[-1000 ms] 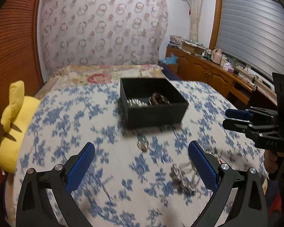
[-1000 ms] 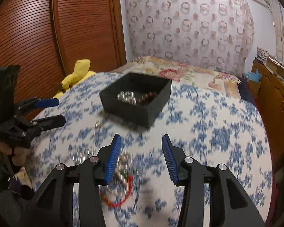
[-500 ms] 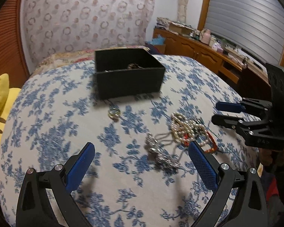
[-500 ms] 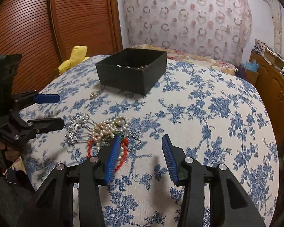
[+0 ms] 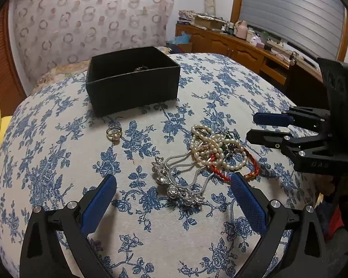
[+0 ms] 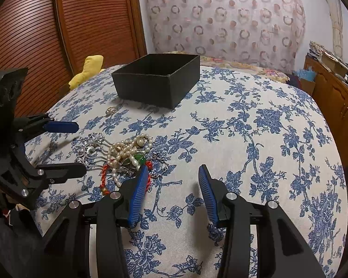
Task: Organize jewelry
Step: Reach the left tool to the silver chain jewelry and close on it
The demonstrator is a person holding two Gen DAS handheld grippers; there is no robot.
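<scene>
A black open box stands on the blue-flowered cloth, with some jewelry just visible inside; it also shows in the right wrist view. A tangled pile lies nearer: pearl strands, a red cord bracelet, silver hair clips. A gold pearl ring lies alone near the box. My left gripper is open and empty, low over the silver clips. My right gripper is open and empty, just right of the pile.
A yellow plush toy lies at the bed's left edge. A wooden cabinet with clutter stands along the right wall. Wooden slatted doors are at the left. The flowered cloth stretches right of the pile.
Both grippers have dropped lower and closer to the jewelry pile. The box now looks farther off and its inside is mostly hidden. Both grippers stay open.
</scene>
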